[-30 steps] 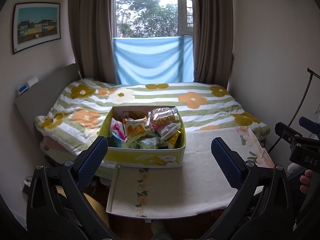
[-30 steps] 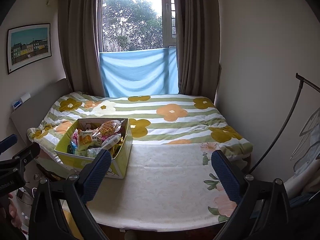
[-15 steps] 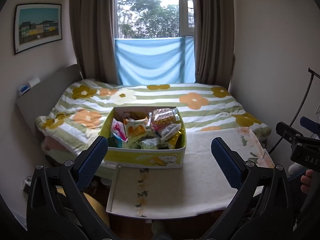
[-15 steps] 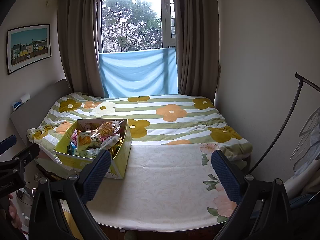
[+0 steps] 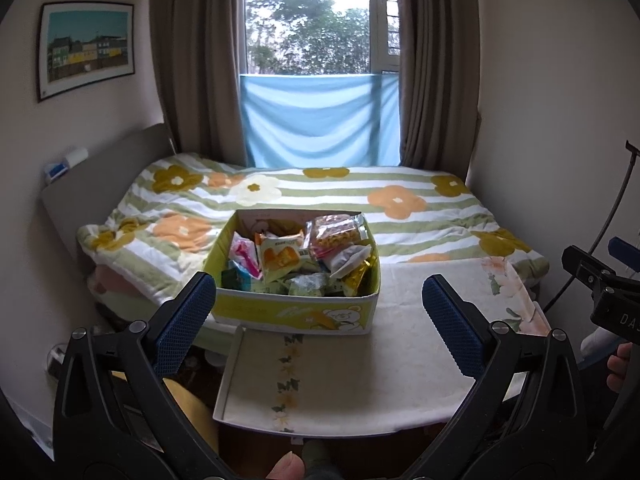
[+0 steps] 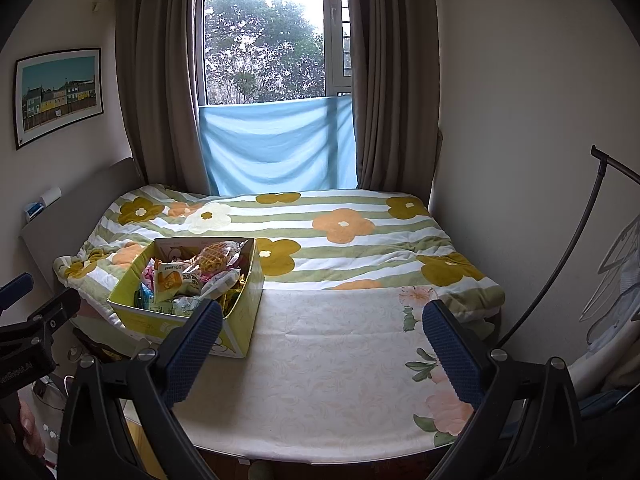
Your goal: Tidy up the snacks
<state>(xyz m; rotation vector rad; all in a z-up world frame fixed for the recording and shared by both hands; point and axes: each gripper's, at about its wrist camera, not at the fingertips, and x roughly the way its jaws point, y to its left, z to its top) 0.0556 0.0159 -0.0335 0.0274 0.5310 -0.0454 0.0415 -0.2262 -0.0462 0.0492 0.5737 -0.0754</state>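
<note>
The box sits on the tabletop at its far left edge, against the bed. The snacks are heaped inside it: an orange-printed pack stands near the middle, a clear bag of waffles lies behind it to the right, and a gold pouch leans on the box's right wall. No pack lies on the tabletop outside the box. That fits either a pile waiting to be sorted or snacks already gathered into it; the pictures do not settle which.

The left gripper hangs just short of the box's near wall, its fingers spread wide and holding nothing. The right gripper hangs to the right of the box over bare cloth, fingers just as wide and empty.

The risks lie in the heap. The packs overlap, so fingers closing on one may catch its neighbour and drag it over the wall. The waffle bag and other air-filled packs could crush or slip under a hard squeeze. The box looks like light card, and a push on its near wall could slide it into the bedding.
</note>
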